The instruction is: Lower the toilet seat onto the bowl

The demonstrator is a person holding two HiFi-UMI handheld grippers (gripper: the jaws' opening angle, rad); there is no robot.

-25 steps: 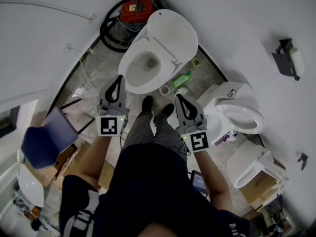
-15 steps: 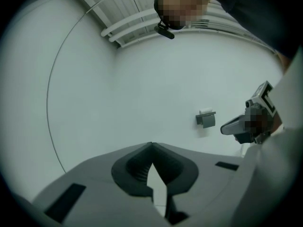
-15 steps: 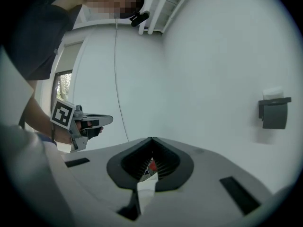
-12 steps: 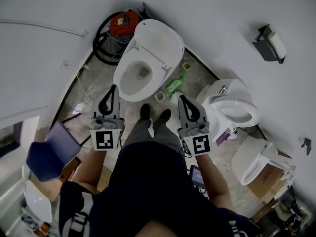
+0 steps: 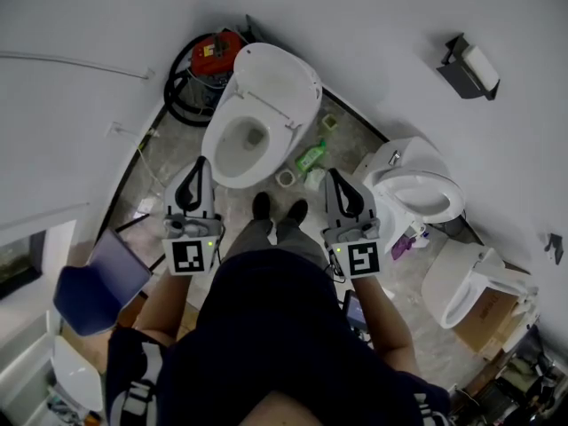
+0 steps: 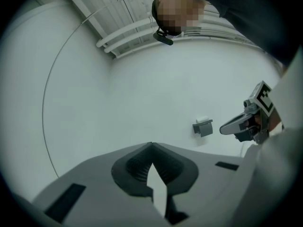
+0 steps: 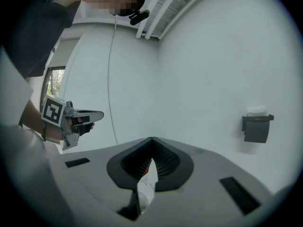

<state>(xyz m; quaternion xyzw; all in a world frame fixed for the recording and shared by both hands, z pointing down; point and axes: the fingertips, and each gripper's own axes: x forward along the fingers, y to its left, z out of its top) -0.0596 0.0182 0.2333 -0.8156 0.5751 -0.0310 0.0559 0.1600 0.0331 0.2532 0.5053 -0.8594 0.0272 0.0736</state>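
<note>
Red canister (image 5: 213,56), black hose (image 5: 177,96) coiled against it. Green bottle (image 5: 311,158) lying on floor (image 5: 169,153). Blue chair (image 5: 93,282) lower left. Paper holder (image 5: 468,67) upper right.

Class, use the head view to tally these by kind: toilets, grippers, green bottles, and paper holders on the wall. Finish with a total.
Toilets: 3
Grippers: 2
Green bottles: 1
Wall paper holders: 1
Total: 7
</note>
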